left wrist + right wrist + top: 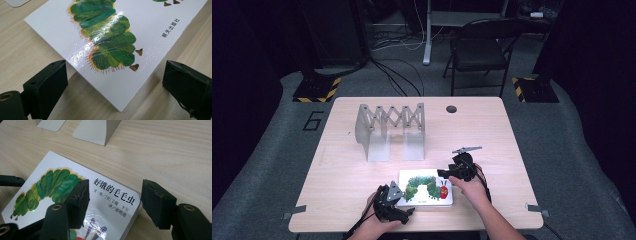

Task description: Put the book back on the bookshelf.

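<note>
A white picture book (426, 187) with a green caterpillar on its cover lies flat near the table's front edge. My left gripper (398, 202) is open at the book's near left corner (120, 106), which points into the gap between the jaws. My right gripper (451, 173) is open at the book's far right corner (132, 200): one jaw hangs over the cover, the other stands beyond the book's right edge over bare table. Neither gripper holds anything.
A grey metal expanding book rack (390, 131) stands on the light wooden table (492, 130) behind the book, and its flat feet (96, 130) show at the top of the right gripper view. A round hole (451, 108) sits near the table's far edge. A folding chair (482, 47) stands beyond.
</note>
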`<state>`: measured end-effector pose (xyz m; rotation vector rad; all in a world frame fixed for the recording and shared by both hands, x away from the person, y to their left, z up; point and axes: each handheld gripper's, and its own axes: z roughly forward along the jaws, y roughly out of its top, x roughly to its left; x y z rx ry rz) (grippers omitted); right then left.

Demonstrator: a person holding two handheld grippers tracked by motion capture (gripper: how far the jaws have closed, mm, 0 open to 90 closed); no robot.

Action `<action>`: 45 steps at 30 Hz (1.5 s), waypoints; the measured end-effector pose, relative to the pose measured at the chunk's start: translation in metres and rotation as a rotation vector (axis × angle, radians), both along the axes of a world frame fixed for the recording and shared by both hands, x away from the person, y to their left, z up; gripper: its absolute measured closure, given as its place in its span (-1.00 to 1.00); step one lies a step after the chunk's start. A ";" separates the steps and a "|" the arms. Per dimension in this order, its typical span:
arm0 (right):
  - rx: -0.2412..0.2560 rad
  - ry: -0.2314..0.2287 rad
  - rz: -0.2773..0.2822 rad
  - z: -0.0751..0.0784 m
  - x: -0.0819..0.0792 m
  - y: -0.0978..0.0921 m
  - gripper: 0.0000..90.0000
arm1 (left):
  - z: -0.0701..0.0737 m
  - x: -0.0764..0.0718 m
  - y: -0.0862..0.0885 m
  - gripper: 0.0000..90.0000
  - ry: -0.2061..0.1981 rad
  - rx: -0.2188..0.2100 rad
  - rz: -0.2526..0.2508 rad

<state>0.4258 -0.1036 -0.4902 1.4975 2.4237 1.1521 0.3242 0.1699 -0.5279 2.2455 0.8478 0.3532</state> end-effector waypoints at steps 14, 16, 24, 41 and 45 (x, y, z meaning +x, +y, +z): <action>0.055 0.020 -0.011 0.009 -0.002 -0.004 -0.11 | -0.001 0.000 -0.004 -0.97 0.001 0.002 0.033; 0.068 0.037 -0.020 0.010 -0.002 -0.004 -0.11 | -0.001 0.000 -0.005 -0.98 0.001 0.002 0.037; 0.070 0.023 -0.011 0.011 -0.002 -0.004 -0.10 | -0.001 -0.001 -0.007 -1.00 0.004 0.006 0.061; 0.094 0.006 -0.002 0.018 -0.005 -0.004 -0.09 | 0.000 0.000 -0.007 -1.00 0.007 0.019 0.093; 0.096 0.020 -0.002 0.021 -0.007 -0.003 -0.09 | 0.000 0.000 -0.008 -1.00 0.011 0.020 0.103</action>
